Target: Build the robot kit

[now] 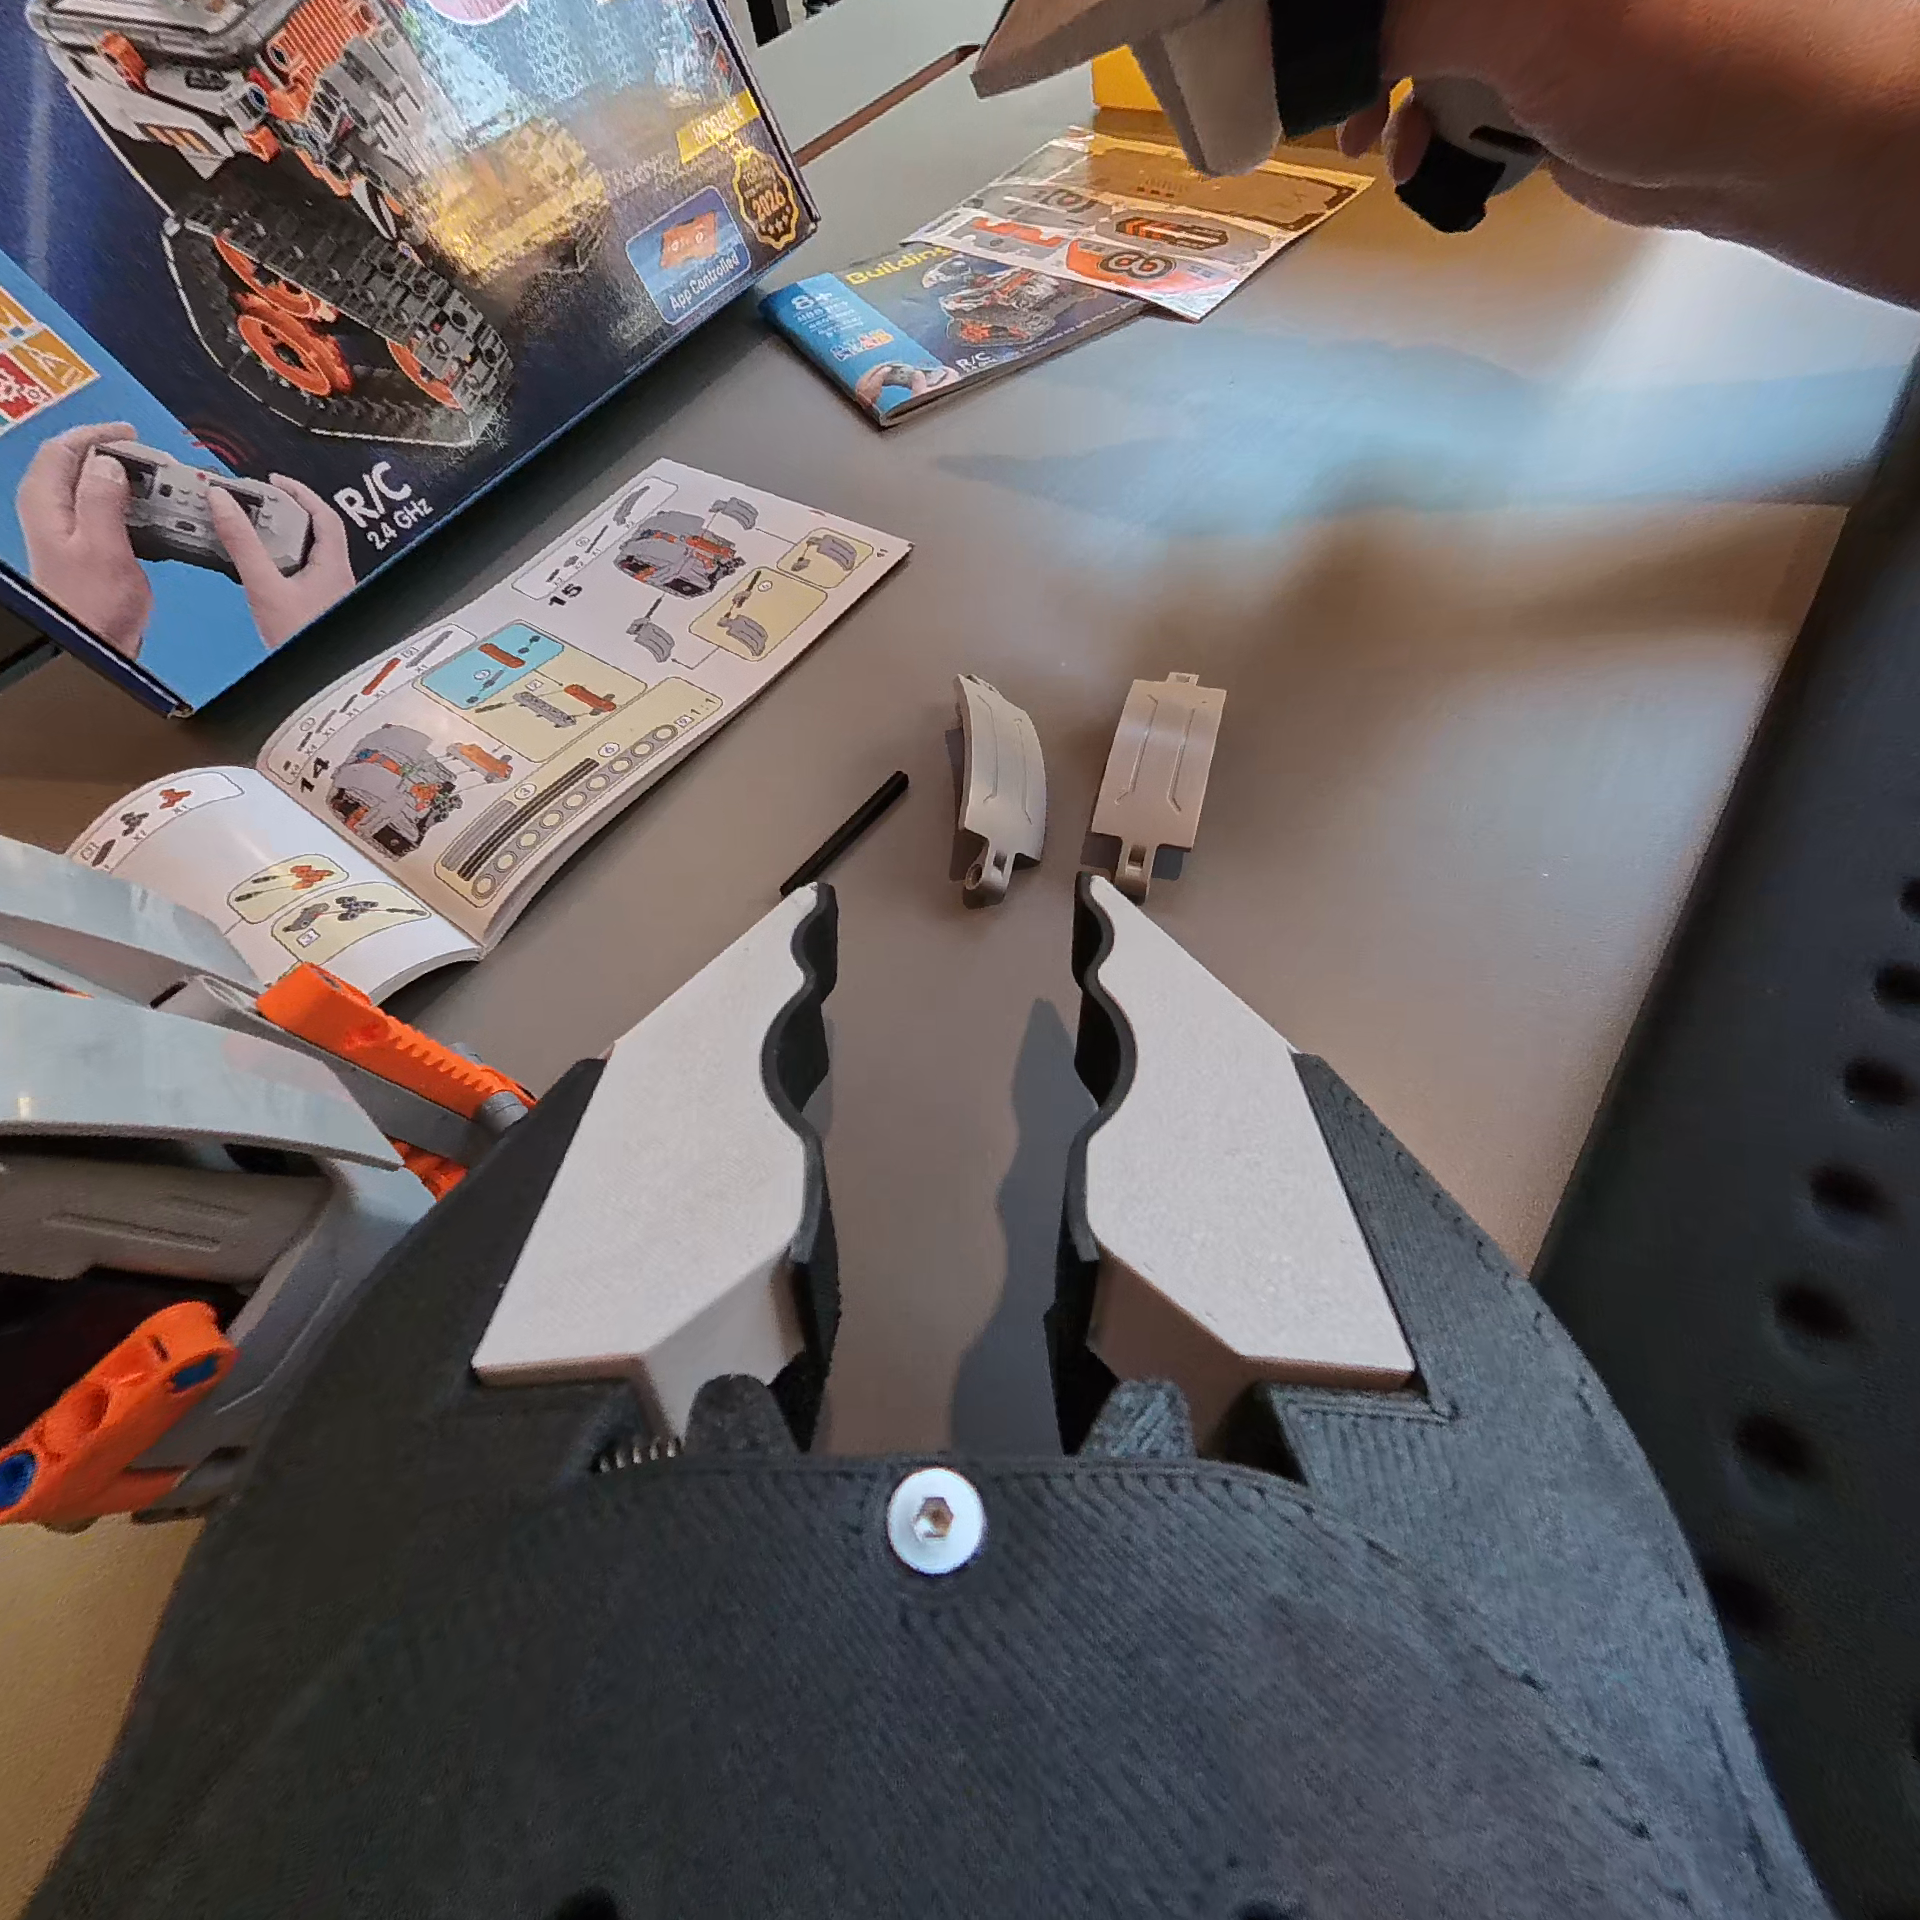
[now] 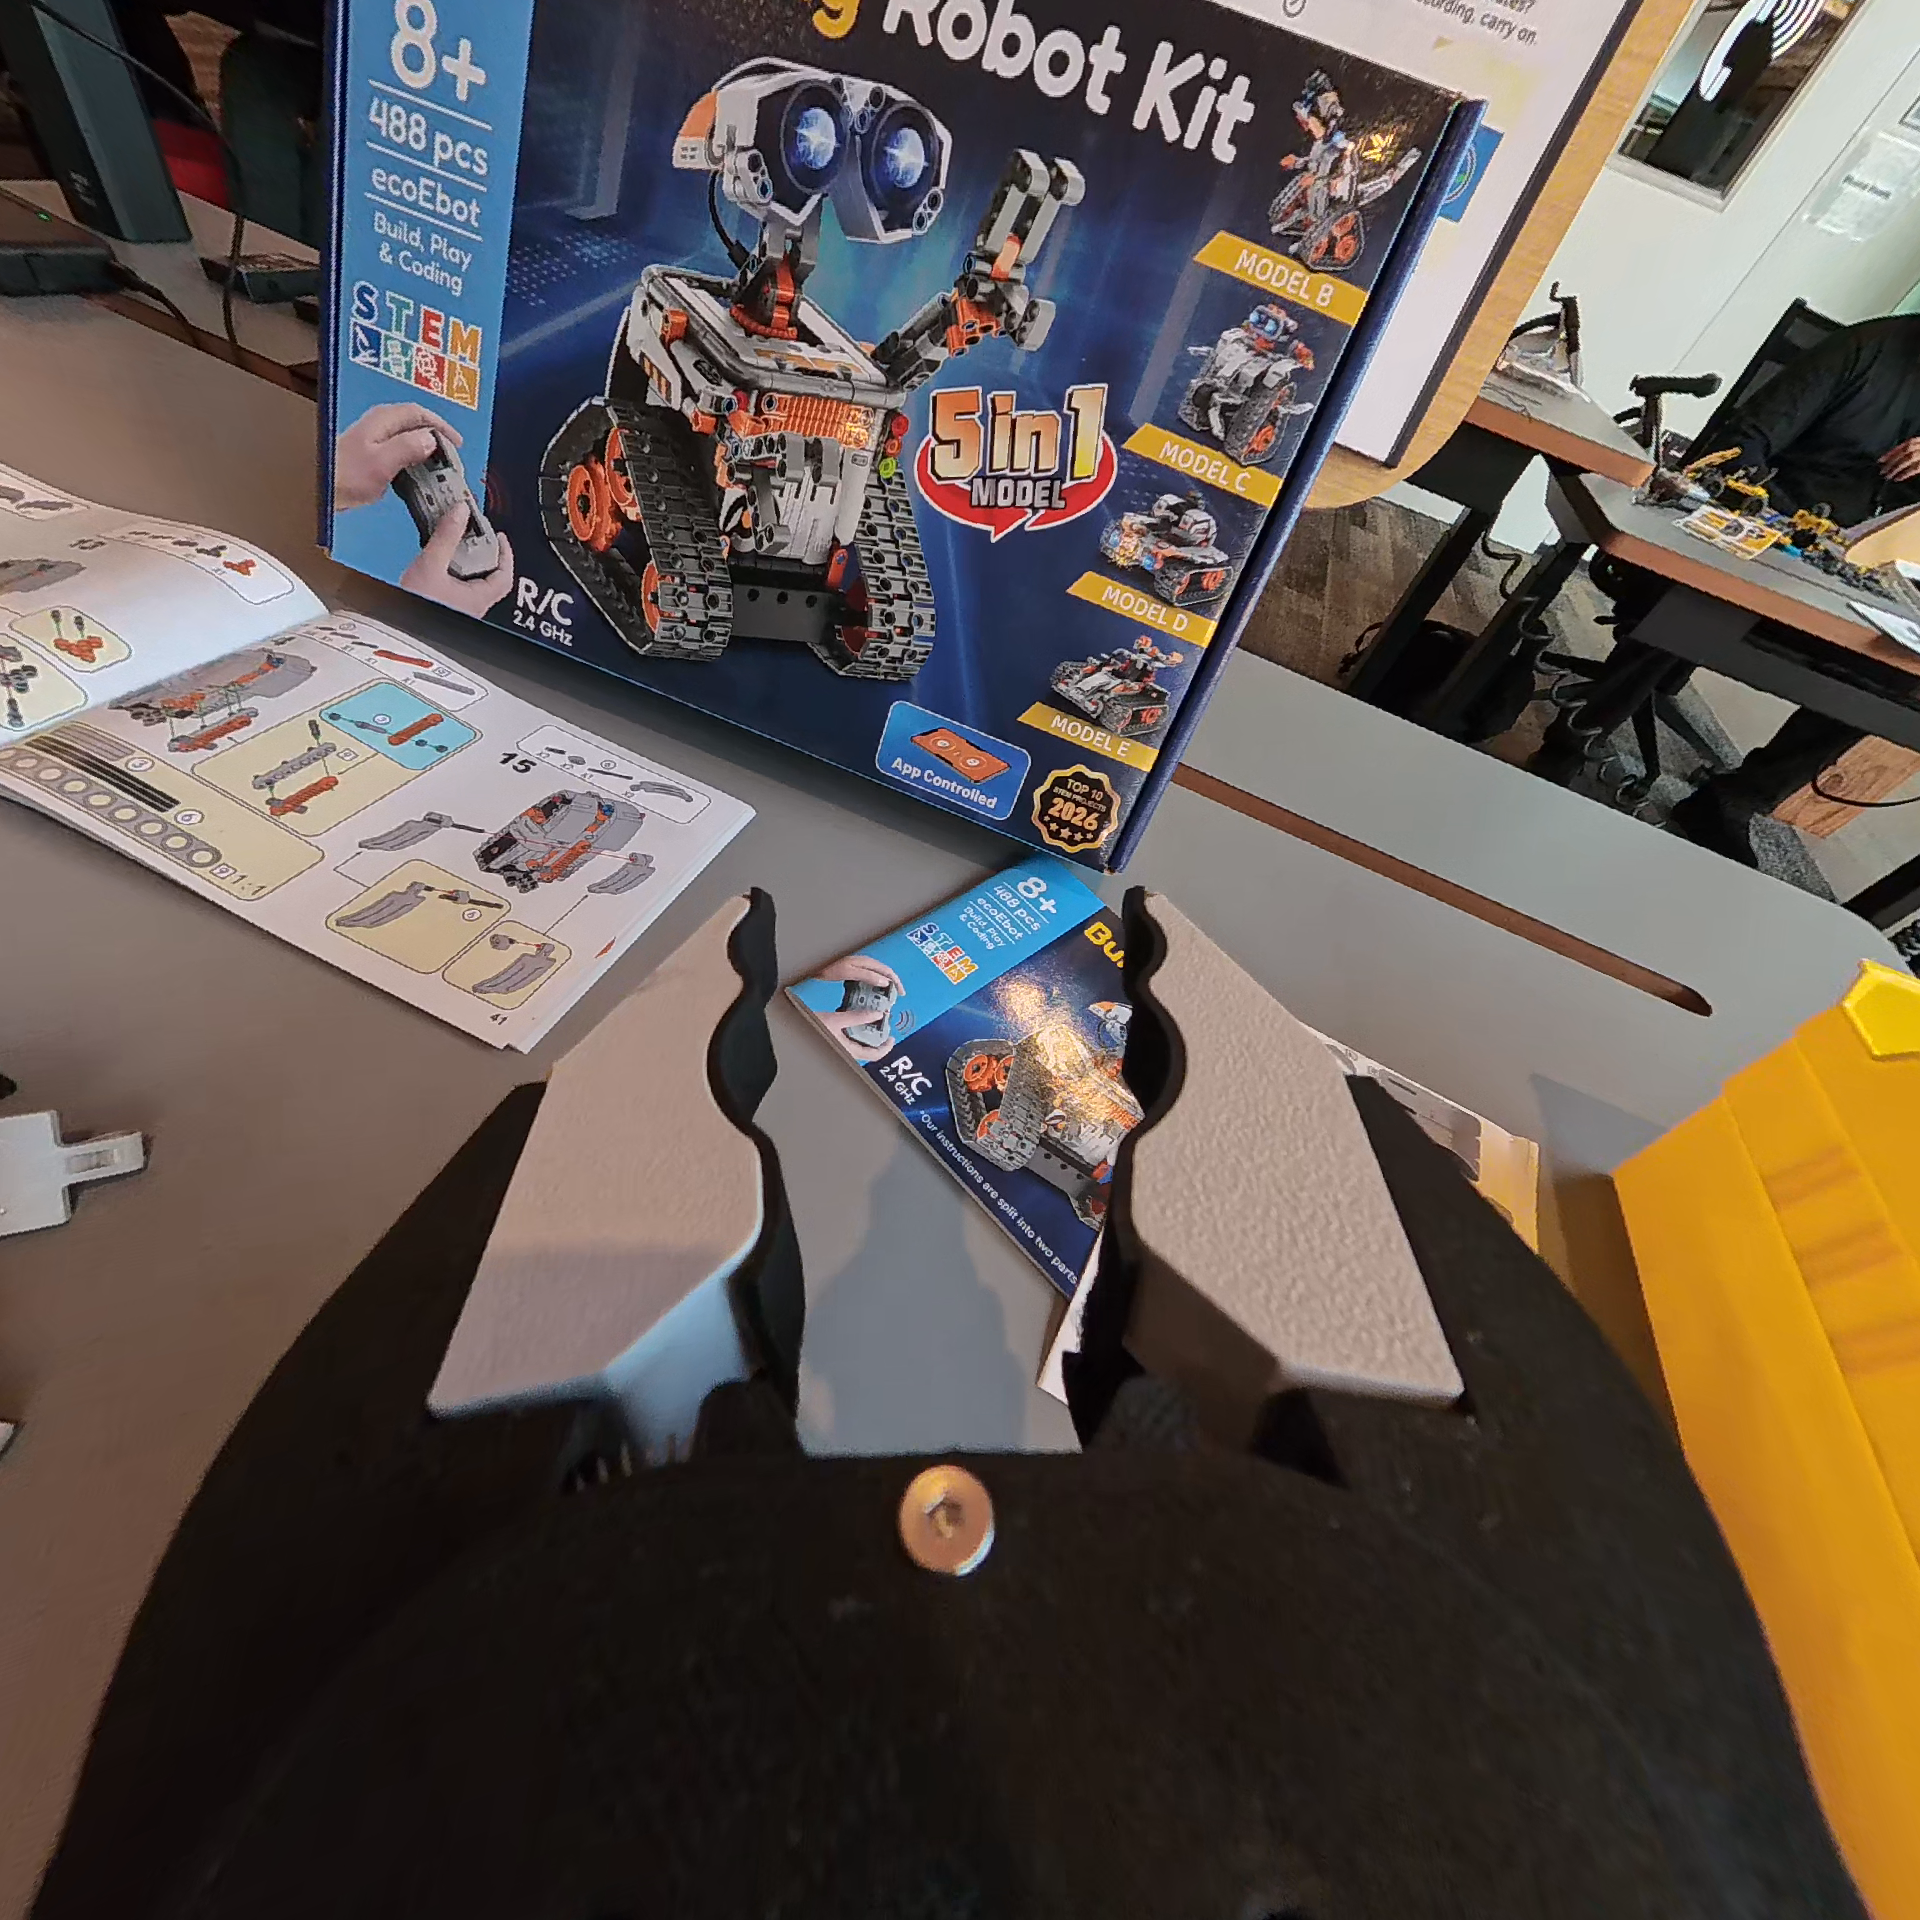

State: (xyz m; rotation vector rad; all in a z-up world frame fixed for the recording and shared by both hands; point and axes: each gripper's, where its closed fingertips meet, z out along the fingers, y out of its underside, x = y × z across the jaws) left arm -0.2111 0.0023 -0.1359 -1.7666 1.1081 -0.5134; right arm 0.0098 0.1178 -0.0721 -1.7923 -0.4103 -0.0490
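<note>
So the left gripper (image 1: 956, 899) is hanging low over the grey table (image 1: 1455, 727) with its jaws spread and nothing between them. Just past the tips sit two curved grey plastic panels: one (image 1: 1000, 790) at about 12 o'clock, tipped up on its edge, and the other (image 1: 1155, 781) at 1 o'clock, lying flat, almost touching the right fingertip. A thin black axle rod (image 1: 847, 831) lies at 11 o'clock, just off the left tip. My read is that the panels are light, rigid and a bit slick — smooth moulded shells with a small pin lug at the near end, so pinching across the long edges looks safer than the lug. The rod is skinny and would probably roll. At 9 o'clock there's a part-built model (image 1: 177, 1195), grey shells with orange toothed beams, close to the gripper body. The open instruction booklet (image 1: 499, 748) lies at 10 o'clock, with the glossy kit box (image 1: 343, 260) standing behind it. The right gripper (image 2: 945, 909) is also released and empty, hovering above a small closed booklet (image 2: 997, 1049) — it partly covers it from that view — with a yellow bin (image 2: 1787, 1299) at 3 o'clock. The left view shows it at 1 o'clock, held up in a hand (image 1: 1662, 104), over a sticker sheet (image 1: 1132, 223).
</note>
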